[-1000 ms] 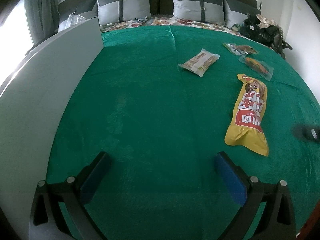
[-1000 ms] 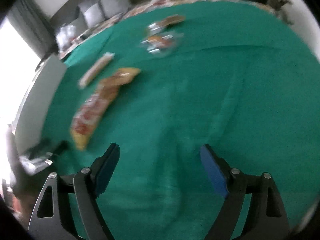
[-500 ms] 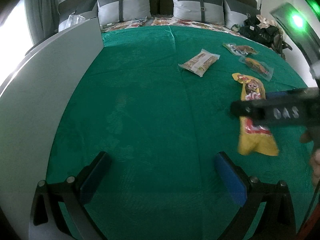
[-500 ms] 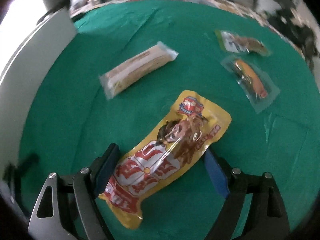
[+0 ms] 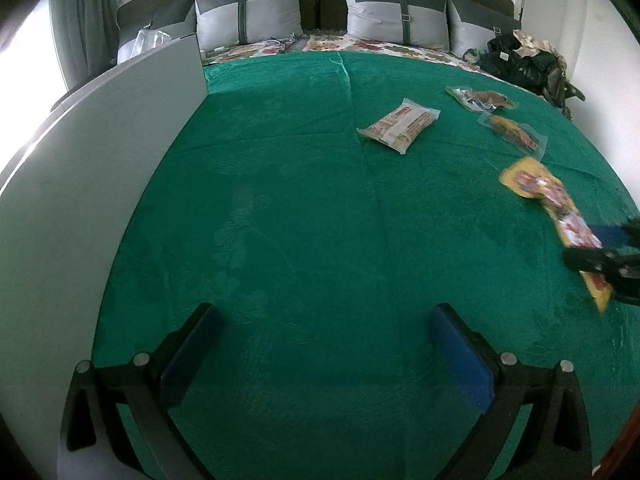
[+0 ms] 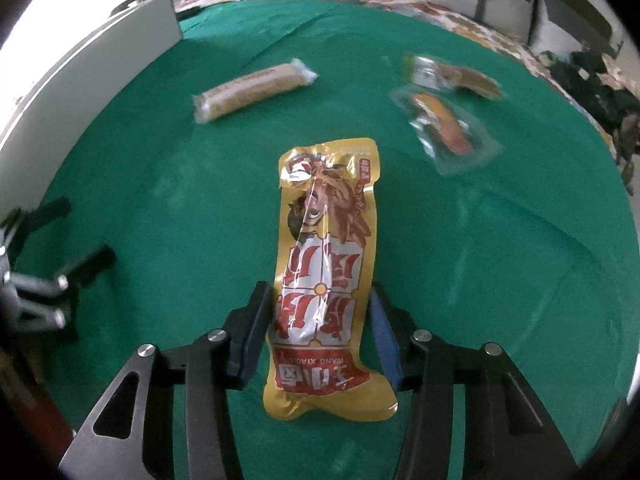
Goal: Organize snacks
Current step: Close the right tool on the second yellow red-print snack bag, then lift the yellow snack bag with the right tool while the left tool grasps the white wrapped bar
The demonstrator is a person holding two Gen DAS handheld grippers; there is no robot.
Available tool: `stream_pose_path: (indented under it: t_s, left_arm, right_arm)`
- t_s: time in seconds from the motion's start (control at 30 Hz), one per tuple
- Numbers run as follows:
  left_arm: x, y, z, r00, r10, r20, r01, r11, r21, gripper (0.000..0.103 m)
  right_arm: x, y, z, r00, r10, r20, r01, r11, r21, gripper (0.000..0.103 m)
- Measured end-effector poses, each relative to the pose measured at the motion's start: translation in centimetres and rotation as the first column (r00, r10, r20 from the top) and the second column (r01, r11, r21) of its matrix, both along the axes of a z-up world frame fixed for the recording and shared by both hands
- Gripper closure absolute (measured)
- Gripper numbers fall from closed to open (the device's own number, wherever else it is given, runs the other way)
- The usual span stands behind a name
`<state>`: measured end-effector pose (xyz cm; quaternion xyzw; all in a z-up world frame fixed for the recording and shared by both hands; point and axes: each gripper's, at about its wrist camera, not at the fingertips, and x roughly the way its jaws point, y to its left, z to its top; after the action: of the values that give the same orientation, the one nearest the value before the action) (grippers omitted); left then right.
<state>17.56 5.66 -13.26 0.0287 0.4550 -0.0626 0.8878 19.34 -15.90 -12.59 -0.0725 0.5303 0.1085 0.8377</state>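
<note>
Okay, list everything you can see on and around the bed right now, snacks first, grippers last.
yellow snack packet: one, yellow and red, near edge of the cover, between the right gripper's pads
beige wrapped bar: one, beige, mid-cover
clear snack pouches: two, clear with orange or brown contents, far right, side by side
green cover: one, green, spread over the bed
white board: one, white, along the cover's left edge
pillows: several, grey, at the headboard
dark bags: a heap, black, far right corner
left gripper: black, blue pads, open, empty
right gripper: black, blue pads, closing around the packet
</note>
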Motion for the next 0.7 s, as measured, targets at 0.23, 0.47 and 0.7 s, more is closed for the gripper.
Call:
stream_pose_path:
  t_s: [0.23, 0.47, 0.7]
  left_arm:
    - [0.0, 0.0, 0.0, 1.0, 0.0, 0.0, 0.0, 1.0, 0.0, 0.0]
    - [0.0, 0.0, -0.1, 1.0, 0.0, 0.001, 0.0, 1.0, 0.0, 0.0]
    - [0.0, -0.1, -0.1, 1.0, 0.0, 0.001, 0.0, 1.0, 0.0, 0.0]
  right_arm:
    - [-4.1, -5.9, -0.2, 0.983, -0.143, 0.114, 0.14, 0.99, 0.034, 0.052]
    - [-4.2, -6.3, -0.6, 0.971, -0.155, 0.184, 0.153, 0.988, 0.026, 0.041]
    - [-3.8, -7.5, -0.8, 0.961, -0.197, 0.196, 0.189, 0.98, 0.057, 0.026]
